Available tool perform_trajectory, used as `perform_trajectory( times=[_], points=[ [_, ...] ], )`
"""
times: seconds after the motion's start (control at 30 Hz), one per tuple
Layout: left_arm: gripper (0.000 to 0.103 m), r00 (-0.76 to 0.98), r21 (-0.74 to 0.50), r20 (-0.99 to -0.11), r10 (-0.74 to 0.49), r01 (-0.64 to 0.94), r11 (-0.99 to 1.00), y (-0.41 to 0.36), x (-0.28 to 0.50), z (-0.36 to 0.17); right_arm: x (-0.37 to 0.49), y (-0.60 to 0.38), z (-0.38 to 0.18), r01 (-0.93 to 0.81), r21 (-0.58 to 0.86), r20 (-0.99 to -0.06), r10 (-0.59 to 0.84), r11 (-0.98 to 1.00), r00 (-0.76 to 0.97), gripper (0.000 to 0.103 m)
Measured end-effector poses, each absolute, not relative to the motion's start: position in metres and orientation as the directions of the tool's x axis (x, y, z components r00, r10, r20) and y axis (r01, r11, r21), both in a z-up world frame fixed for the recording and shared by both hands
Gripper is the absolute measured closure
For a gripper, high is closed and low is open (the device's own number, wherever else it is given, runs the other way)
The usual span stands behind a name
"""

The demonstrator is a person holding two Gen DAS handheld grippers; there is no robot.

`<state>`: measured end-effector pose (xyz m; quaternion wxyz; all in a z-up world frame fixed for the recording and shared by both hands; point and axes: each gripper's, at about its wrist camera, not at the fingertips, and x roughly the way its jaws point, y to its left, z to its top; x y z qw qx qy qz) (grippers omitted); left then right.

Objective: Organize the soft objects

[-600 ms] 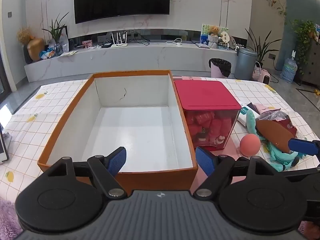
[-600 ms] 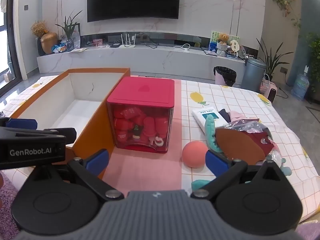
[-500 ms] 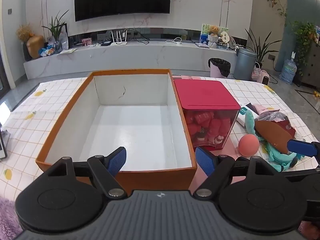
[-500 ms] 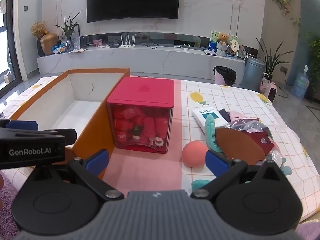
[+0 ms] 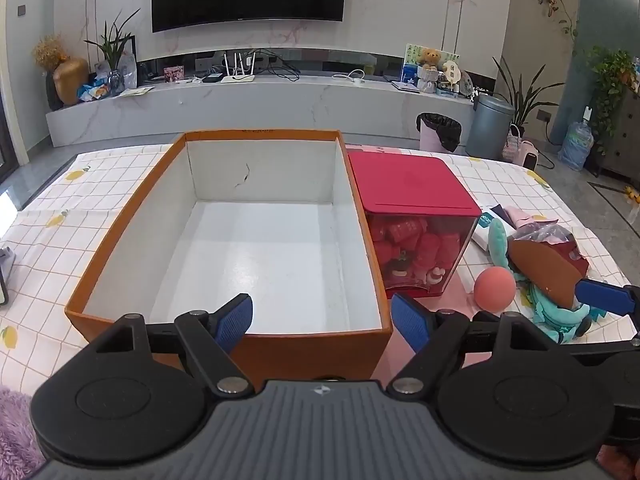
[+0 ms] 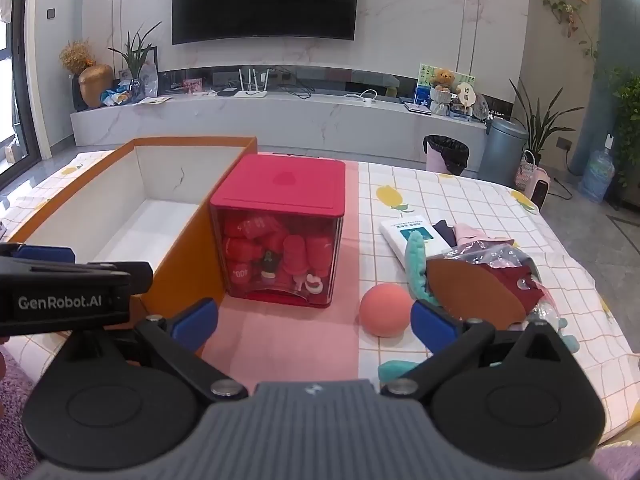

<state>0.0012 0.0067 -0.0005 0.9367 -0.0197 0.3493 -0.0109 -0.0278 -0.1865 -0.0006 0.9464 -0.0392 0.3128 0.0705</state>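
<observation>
An empty orange box with white inside (image 5: 256, 240) (image 6: 120, 216) lies on the checked tablecloth. A pink-orange ball (image 5: 494, 290) (image 6: 385, 310), a teal plush toy (image 5: 560, 316) (image 6: 416, 260) and a brown piece with bagged cloth items (image 5: 544, 264) (image 6: 476, 288) lie to the right. My left gripper (image 5: 322, 322) is open and empty over the box's near edge. My right gripper (image 6: 314, 326) is open and empty, near the ball.
A red-lidded clear bin (image 5: 416, 216) (image 6: 280, 236) full of red soft items stands right of the box. A white booklet (image 6: 412, 236) lies behind the plush. The left gripper's body (image 6: 68, 296) shows at the left of the right wrist view.
The left gripper has drawn back and risen slightly, so the box sits a little farther off. The right gripper has barely moved. Both stay open.
</observation>
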Motion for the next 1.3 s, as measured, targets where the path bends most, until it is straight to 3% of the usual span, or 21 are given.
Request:
perform_trajectory(
  times=[1.3],
  points=[
    [0.01,0.758,-0.027,-0.652,-0.019,0.002,1.0,0.0047,-0.0008,-0.0029,-0.0284,-0.1847,-0.0021,-0.16,-0.047,-0.601,0.1,0.986,0.793,0.002]
  ],
)
